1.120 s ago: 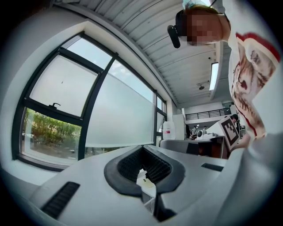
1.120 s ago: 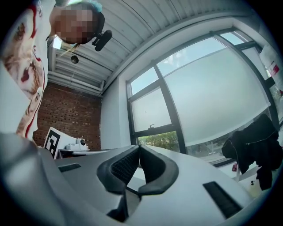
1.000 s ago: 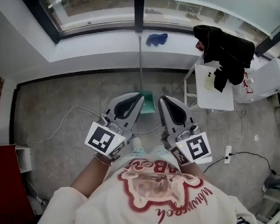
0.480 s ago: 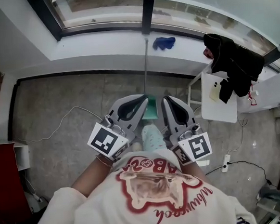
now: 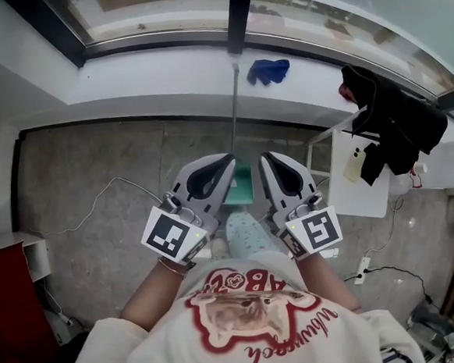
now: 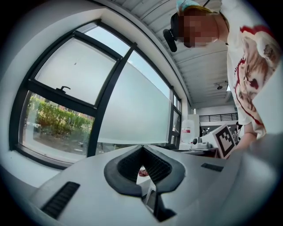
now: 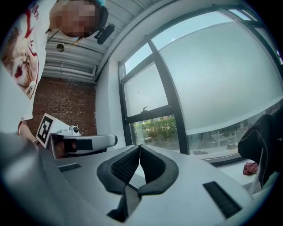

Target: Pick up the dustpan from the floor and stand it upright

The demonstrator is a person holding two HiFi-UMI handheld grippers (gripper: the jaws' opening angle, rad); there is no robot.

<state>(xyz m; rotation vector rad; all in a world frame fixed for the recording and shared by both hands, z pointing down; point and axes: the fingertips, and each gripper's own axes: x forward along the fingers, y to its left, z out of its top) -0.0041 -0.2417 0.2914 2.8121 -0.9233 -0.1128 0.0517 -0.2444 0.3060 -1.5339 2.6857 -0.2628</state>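
The green dustpan (image 5: pixel 242 183) lies on the grey floor, partly hidden between my two grippers in the head view. Its long thin handle (image 5: pixel 234 113) runs from it up toward the white window sill. My left gripper (image 5: pixel 228 160) is just left of the pan and my right gripper (image 5: pixel 264 160) just right of it, both above it and pointing level at the window. In the left gripper view the left gripper (image 6: pixel 142 147) has its jaws shut on nothing. The right gripper (image 7: pixel 139 147) is shut and empty too. Neither gripper view shows the dustpan.
A blue cloth (image 5: pixel 269 70) lies on the sill (image 5: pixel 148 73). A white table (image 5: pixel 359 194) with a dark garment (image 5: pixel 398 120) stands at the right. A cable (image 5: pixel 95 201) crosses the floor at the left, and a power strip (image 5: pixel 364 267) lies at the right. The person's patterned leg (image 5: pixel 247 235) is behind the pan.
The person has stepped toward the window, and a patterned leg has come into view. Both grippers moved forward with them and stayed shut. The dustpan has not moved.
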